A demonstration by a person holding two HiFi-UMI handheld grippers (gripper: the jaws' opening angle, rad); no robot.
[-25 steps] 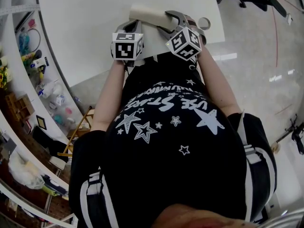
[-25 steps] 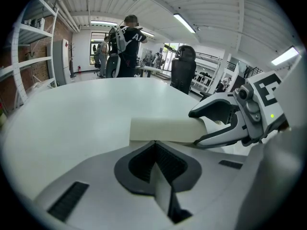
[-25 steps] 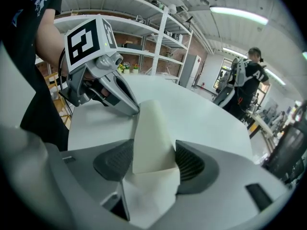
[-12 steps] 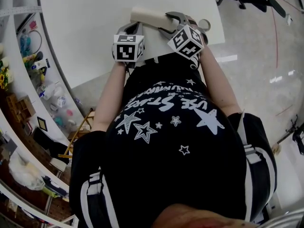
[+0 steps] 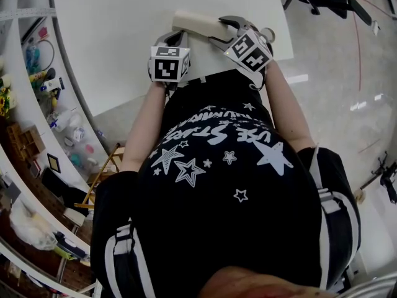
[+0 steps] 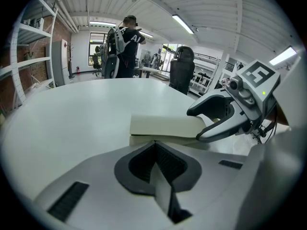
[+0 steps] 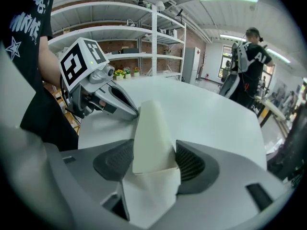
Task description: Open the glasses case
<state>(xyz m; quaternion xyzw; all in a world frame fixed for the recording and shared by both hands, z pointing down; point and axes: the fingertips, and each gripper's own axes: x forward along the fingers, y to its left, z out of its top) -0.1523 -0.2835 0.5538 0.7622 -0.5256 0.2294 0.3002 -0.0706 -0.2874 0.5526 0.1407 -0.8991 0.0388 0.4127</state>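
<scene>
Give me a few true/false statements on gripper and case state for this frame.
1. The right gripper is shut on the glasses case. True.
2. The left gripper has its fingers spread wide around the case. False: they are together, with the tips at the case's side.
3. The case's lid is swung fully open. False: the lid lies down on the base, and only a seam shows between them.
4. The case is cream-coloured and sits over a white table. True.
</scene>
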